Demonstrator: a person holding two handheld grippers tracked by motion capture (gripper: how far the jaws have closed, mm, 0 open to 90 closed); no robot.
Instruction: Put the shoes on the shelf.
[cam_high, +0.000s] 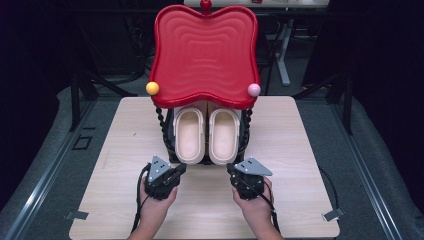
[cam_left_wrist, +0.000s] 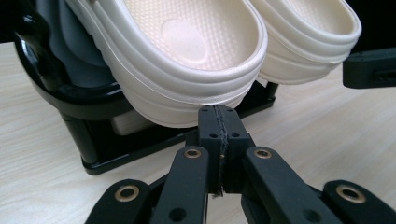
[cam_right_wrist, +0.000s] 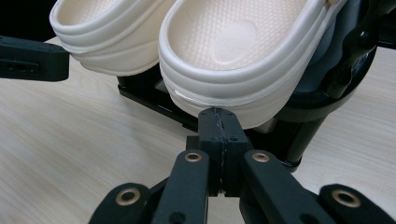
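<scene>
Two cream clogs sit side by side, heels toward me, on the lower shelf of a black rack: the left clog (cam_high: 189, 135) and the right clog (cam_high: 223, 135). My left gripper (cam_high: 181, 169) is shut and empty, its tip just short of the left clog's heel (cam_left_wrist: 187, 88). My right gripper (cam_high: 231, 169) is shut and empty too, pointing at the right clog's heel (cam_right_wrist: 233, 79). In the left gripper view my left gripper (cam_left_wrist: 219, 119) has its jaws pressed together; my right gripper (cam_right_wrist: 219, 120) looks the same in its own view.
The rack (cam_high: 167, 142) carries a large red wavy tray top (cam_high: 205, 50) with a yellow knob (cam_high: 152, 88) and a pink knob (cam_high: 254, 90). It stands mid-table on a light wooden tabletop (cam_high: 300, 150). Dark floor and table legs lie beyond.
</scene>
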